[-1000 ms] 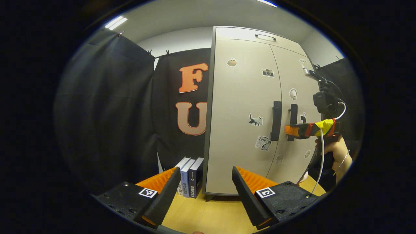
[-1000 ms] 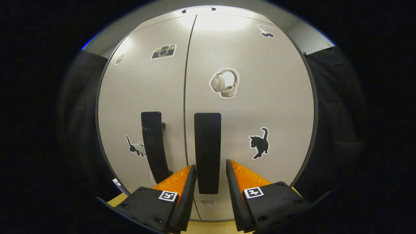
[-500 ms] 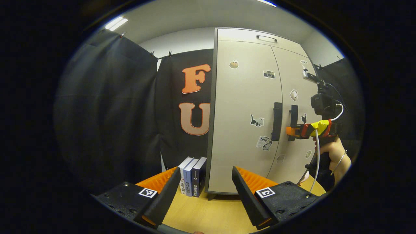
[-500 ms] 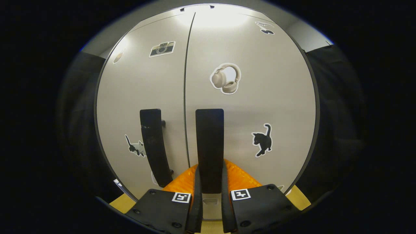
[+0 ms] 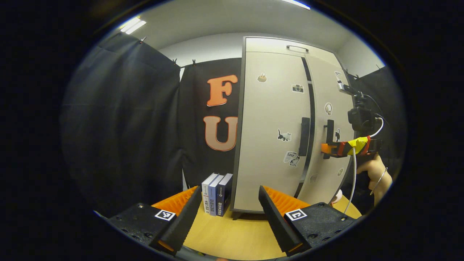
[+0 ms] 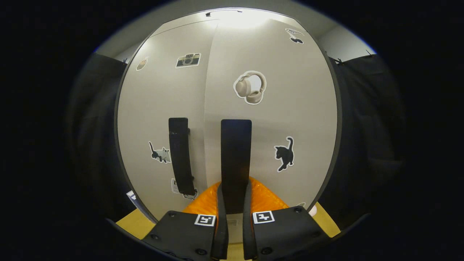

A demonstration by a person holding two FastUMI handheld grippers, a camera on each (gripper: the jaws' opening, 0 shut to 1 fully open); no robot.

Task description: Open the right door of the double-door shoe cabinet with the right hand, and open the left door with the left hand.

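Observation:
The beige double-door shoe cabinet (image 5: 253,108) stands on the wooden table. Its right door (image 5: 328,174) is ajar, with a dark gap beside the shut left door (image 5: 272,119). In the right gripper view my right gripper (image 6: 235,188) is shut on the black right handle (image 6: 236,145), low on the bar. The left handle (image 6: 180,156) hangs free beside it. The left gripper view shows that right gripper (image 5: 326,148) on the right handle (image 5: 329,127), held by a hand (image 5: 377,175). My left gripper (image 5: 229,190) is open, well short of the left handle (image 5: 304,136).
Three books (image 5: 216,194) stand upright against the cabinet's left side. The wooden table (image 5: 232,235) stretches in front of the cabinet. Black cloth walls close in the booth on the left and behind.
The right gripper closed on the right handle and drew the right door slightly outward, so a dark gap now shows between the doors. The left gripper stayed open and barely moved.

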